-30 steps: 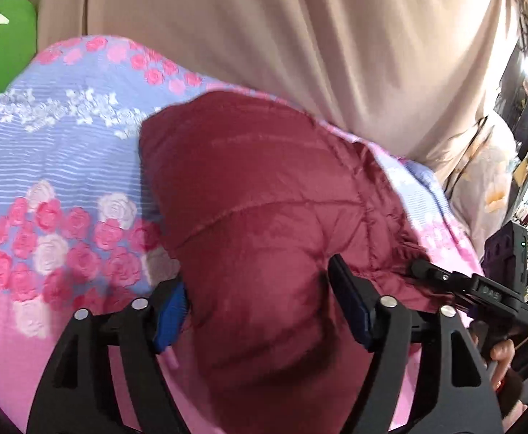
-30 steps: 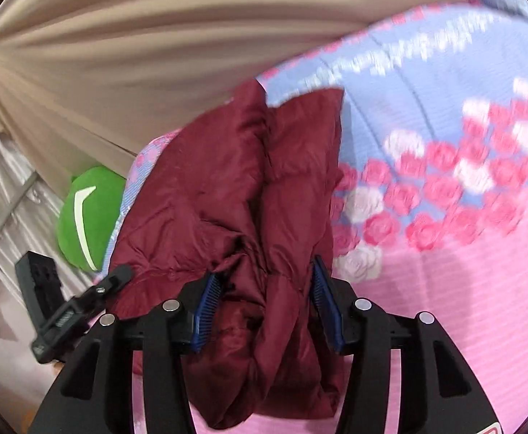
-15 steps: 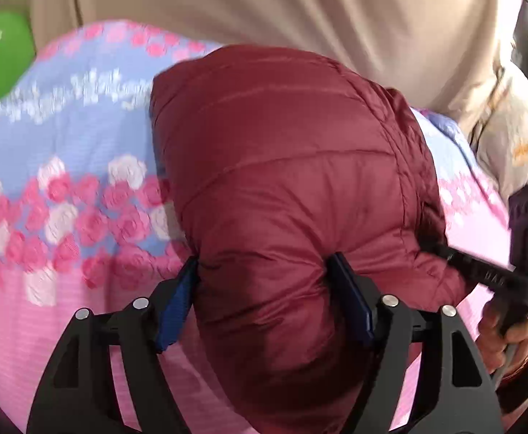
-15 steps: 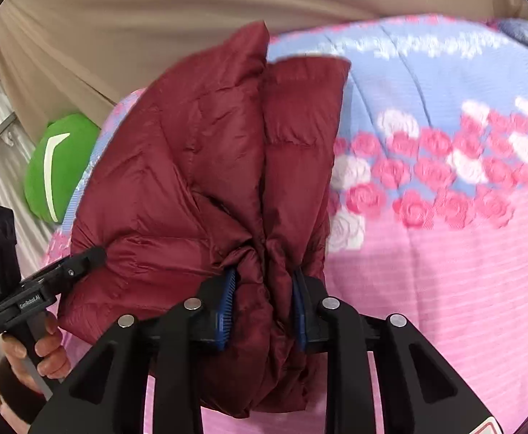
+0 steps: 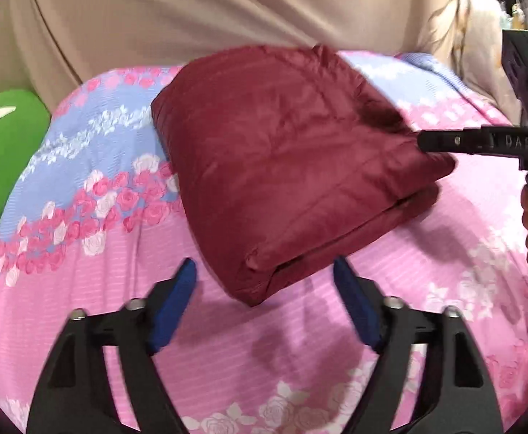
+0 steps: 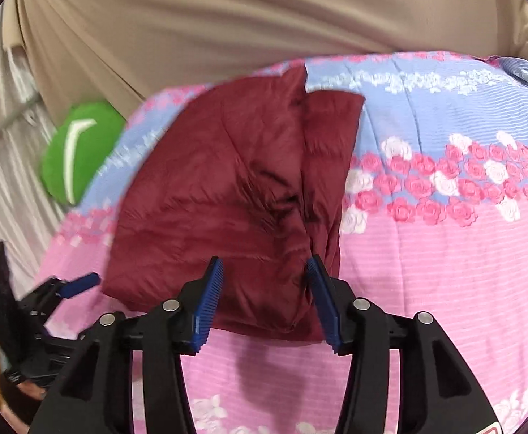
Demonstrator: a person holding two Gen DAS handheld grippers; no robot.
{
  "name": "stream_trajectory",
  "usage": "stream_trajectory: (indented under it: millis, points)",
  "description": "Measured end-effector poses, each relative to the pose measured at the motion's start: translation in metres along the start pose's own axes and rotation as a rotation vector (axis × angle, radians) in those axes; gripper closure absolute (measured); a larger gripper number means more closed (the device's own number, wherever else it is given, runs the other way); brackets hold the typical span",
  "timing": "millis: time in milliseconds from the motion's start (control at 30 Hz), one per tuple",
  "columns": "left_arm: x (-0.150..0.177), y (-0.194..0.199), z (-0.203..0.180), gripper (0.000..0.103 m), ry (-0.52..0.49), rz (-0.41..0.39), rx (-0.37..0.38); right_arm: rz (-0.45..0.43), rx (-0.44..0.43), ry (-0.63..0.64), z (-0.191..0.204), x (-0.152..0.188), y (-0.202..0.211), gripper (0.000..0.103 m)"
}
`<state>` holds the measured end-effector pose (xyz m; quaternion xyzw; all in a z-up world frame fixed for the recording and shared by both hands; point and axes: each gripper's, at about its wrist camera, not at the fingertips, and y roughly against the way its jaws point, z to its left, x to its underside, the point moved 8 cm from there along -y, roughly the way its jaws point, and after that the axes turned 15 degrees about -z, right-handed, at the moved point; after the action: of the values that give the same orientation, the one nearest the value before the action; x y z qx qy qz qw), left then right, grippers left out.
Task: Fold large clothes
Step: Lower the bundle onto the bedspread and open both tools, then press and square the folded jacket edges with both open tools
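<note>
Maroon jacket [image 5: 292, 166] folded on floral bedspread [image 5: 83, 289]

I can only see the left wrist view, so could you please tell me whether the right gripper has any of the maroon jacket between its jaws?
Observer: Yes. The right gripper has the near edge of the maroon jacket between its jaws, which are opening.
Operator: Thank you. Does the jacket's top look smooth from that side?
Observer: No. A deep crease runs from its far edge to its near edge, with a narrower strip of jacket to its right.
</note>
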<state>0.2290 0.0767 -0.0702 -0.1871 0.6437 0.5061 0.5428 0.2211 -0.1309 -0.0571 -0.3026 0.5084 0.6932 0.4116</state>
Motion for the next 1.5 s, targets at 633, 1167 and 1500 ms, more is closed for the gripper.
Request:
stream_trajectory:
  millis: [633,1167,1500]
  points:
    - [0.009,0.018,0.015,0.066,0.096,0.011,-0.080,-0.010,0.105,0.033,-0.013,0.012,0.005,0.098]
    - [-0.023,-0.034,0.008,0.051,0.180,-0.007,-0.159,0.034,0.171,0.102,-0.020,-0.012,-0.086,0.103]
    - [-0.021,-0.026,0.006,0.050,0.174,0.001,-0.204,-0.008,0.078,0.055,0.010,-0.015,-0.015,0.099]
